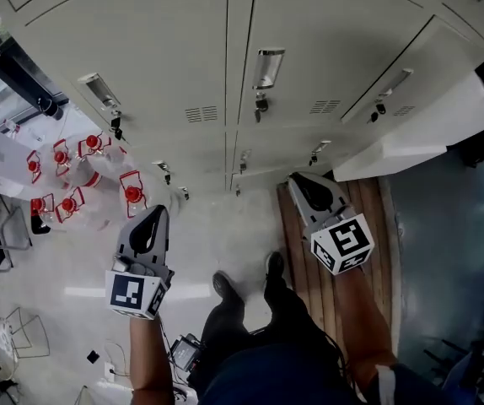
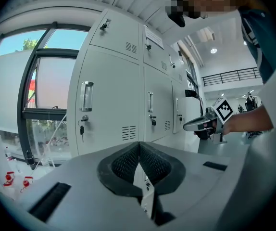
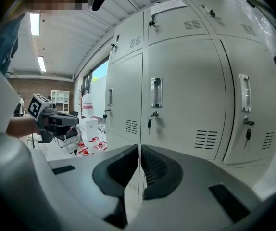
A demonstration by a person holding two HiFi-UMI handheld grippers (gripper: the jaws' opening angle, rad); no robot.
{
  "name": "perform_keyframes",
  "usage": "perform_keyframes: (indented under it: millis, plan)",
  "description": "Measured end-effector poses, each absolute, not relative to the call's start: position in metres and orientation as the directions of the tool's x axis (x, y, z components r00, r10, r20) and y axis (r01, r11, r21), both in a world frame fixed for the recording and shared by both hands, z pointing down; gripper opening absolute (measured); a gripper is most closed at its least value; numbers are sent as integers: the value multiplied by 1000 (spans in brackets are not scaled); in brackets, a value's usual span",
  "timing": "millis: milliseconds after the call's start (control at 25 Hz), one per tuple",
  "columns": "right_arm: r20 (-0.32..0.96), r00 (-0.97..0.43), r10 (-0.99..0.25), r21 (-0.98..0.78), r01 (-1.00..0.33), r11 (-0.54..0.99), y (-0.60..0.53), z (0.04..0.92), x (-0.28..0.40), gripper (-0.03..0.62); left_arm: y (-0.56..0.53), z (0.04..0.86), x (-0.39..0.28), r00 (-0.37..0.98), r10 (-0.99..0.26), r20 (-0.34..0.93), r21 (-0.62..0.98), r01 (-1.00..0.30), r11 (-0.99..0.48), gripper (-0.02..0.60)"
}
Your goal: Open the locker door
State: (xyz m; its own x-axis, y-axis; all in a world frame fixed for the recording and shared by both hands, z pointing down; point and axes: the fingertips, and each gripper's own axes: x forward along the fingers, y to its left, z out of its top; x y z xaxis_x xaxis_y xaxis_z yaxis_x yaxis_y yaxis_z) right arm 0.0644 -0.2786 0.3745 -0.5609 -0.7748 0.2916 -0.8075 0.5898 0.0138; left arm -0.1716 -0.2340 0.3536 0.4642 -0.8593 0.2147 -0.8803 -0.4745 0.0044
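Note:
A bank of pale grey lockers [image 1: 225,49] faces me, its doors fitted with metal handles and keys in the locks. The middle door [image 1: 326,32] has its handle [image 1: 268,67] above a key [image 1: 260,104]. In the right gripper view, that handle [image 3: 156,91] and key [image 3: 150,121] lie straight ahead, some way off. My left gripper [image 1: 152,218] is shut and empty, low at the left. The right gripper [image 1: 303,180] is also shut and empty, pointing at the lower lockers. Neither one touches a door. The left gripper [image 2: 139,146] faces a door handle [image 2: 86,96].
Several clear bottles with red caps [image 1: 65,163] stand on the floor at the left, below a window [image 1: 14,66]. Under my right arm lies a wooden board [image 1: 368,218]. A white panel [image 1: 419,137], seemingly an open door, juts out at the right. The person's shoes [image 1: 225,285] are below.

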Motion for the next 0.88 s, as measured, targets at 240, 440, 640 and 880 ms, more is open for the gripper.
perform_keyframes:
  millis: [240,440,640,880]
  plan:
    - [320,-590,-741,33,-775,631,-309,438,41,37,-249,408,-183,437,-865,245,15,-894,-448,17]
    - [332,-582,-742,39,-778,628,-334,490,32,37,-268,454,-194,392,-870,298,21,-914,-405,17]
    - [361,-579,-731,10,-782,624,-351,542,28,37,-277,490,-196,385,-868,315,30,-918,-396,17]
    - [383,-599,-703,3,-760,650,-374,593,22,37,-288,525,-197,385,-868,315,33,-918,-395,17]
